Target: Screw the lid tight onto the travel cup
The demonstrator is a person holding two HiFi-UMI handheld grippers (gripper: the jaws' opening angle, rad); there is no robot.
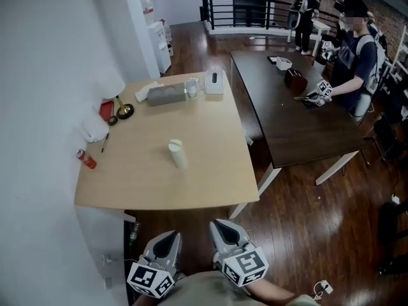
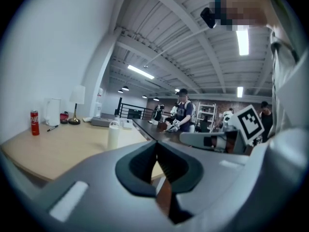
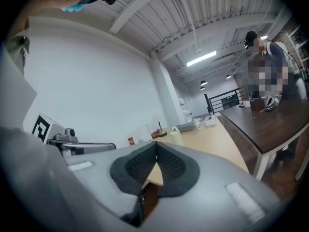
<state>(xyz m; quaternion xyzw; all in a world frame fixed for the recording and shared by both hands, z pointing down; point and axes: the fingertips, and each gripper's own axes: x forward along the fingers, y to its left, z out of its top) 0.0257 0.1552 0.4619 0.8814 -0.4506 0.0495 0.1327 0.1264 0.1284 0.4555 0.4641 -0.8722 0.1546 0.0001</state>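
Left claw (image 1: 172,236): shut, pads meeting, nothing between them.
Right claw (image 1: 221,225): shut as well, and empty.
Pose: both claws are held low and close to the person's body, side by side. Their tips point ahead and lean slightly toward each other, with the marker cubes at the rear. They hang over the dark wood floor (image 1: 299,222), short of the desk's near edge.
Travel cup (image 1: 177,153): ahead of both claws and well apart from them, past the near edge, about mid-desk.
Cup axis: long axis vertical, standing upright with its top up. Whether the lid is seated cannot be told.
Desk (image 1: 210,171): light wood, bare all round the cup, with its near edge between the claws and the cup.
Further out: a red can (image 1: 86,159) and a pen (image 1: 104,143) lie ahead-left by the wall. A lamp (image 1: 121,107) and a grey box (image 1: 167,95) sit along the far side.
Ahead-right: a dark desk (image 1: 299,126) with a person (image 1: 357,56) standing at it.
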